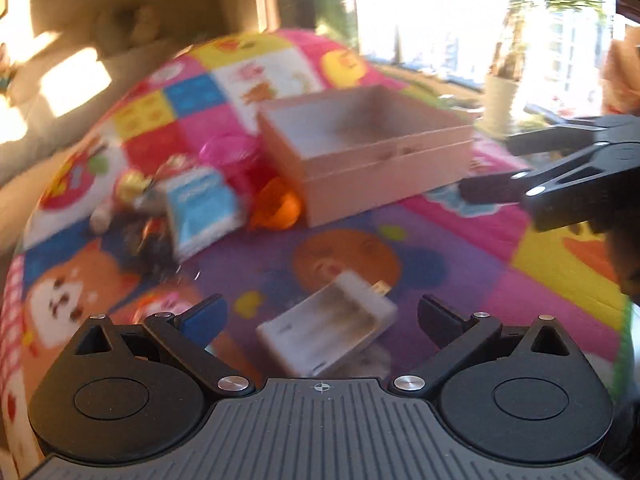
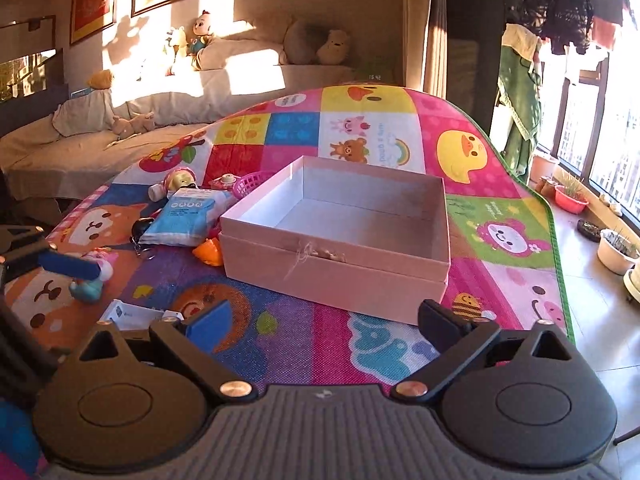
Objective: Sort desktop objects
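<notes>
An open, empty pink cardboard box (image 2: 332,276) stands on the colourful play mat (image 2: 280,344). My right gripper (image 2: 326,324) hovers open just in front of it, with nothing between its fingers. To the box's left lie a blue-and-white packet (image 2: 188,216), an orange toy (image 2: 210,252), a pink basket (image 2: 248,184) and a small doll (image 2: 176,182). In the blurred left wrist view my left gripper (image 1: 322,316) is open over a white battery case (image 1: 326,334) lying on the mat, pads clear of it. The box (image 1: 380,184) is beyond it, and the right gripper (image 1: 488,168) enters from the right.
A pink-and-teal figurine (image 2: 92,280) and a black keyring (image 2: 142,226) lie at the mat's left. A sofa (image 2: 100,152) with plush toys runs behind the mat. Plant pots (image 2: 616,254) stand on the floor by the window at the right.
</notes>
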Available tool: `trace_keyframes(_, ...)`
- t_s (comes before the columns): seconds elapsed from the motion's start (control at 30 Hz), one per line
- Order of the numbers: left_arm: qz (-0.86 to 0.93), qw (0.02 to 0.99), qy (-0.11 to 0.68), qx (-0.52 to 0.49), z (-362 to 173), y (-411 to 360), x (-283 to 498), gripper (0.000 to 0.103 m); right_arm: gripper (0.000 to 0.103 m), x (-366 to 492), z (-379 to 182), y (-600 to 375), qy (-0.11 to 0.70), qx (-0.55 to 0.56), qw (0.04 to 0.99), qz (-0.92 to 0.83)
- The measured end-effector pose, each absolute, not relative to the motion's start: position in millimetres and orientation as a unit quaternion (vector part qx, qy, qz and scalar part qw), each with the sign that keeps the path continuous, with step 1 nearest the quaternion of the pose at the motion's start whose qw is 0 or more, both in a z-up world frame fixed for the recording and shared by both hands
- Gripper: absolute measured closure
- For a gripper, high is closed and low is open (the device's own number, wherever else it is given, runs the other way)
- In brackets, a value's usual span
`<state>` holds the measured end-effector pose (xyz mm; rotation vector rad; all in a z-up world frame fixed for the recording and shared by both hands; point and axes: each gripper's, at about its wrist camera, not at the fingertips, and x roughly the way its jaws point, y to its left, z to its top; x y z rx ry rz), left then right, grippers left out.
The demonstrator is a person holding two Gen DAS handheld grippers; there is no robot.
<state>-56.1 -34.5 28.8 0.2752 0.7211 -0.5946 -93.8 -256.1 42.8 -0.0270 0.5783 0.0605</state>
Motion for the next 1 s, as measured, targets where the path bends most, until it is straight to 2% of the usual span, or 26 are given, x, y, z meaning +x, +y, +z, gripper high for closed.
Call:
trace_keyframes(0.07,-0.299,0.876,0.36,0.113,31,-24,-60,0.0,0.017,-90,43,-257,0.298,0.003,0.954,0.029)
trace_keyframes(0.17,-0.254,0.908,0.314,0.115,45,7,-77,0.0,0.017,-98,42,-247,0.307,0.011,0.95,0.053)
trace_keyframes(0.33,-0.1,0.954,0.275,0.065,63,56,-62,0.0,0.006,-101,28,-180,0.33,0.006,0.939,0.096)
trace_keyframes(0.43,-0.048,0.963,0.263,0.039,64,75,-53,0.0,0.005,-90,17,-138,0.339,-0.006,0.937,0.082)
trace_keyframes(0.53,-0.031,0.963,0.268,0.02,59,84,-47,0.0,0.0,-77,8,-116,0.35,0.004,0.935,0.062)
trace_keyframes(0.7,-0.044,0.956,0.291,0.005,47,88,-42,0.0,0.0,-59,-7,-99,0.365,-0.04,0.929,0.039)
trace_keyframes(0.77,-0.057,0.953,0.299,0.007,44,85,-42,0.0,0.0,-54,-8,-110,0.38,-0.016,0.923,0.047)
trace_keyframes(0.83,-0.07,0.948,0.309,0.013,41,77,-41,0.0,0.003,-53,-8,-118,0.38,-0.019,0.923,0.053)
trace_keyframes(0.9,-0.085,0.942,0.325,0.018,35,68,-39,0.0,0.012,-57,-6,-124,0.375,-0.024,0.925,0.064)
trace_keyframes(1.0,-0.096,0.931,0.352,0.025,26,53,-32,0.0,0.012,-63,-3,-138,0.376,-0.027,0.924,0.071)
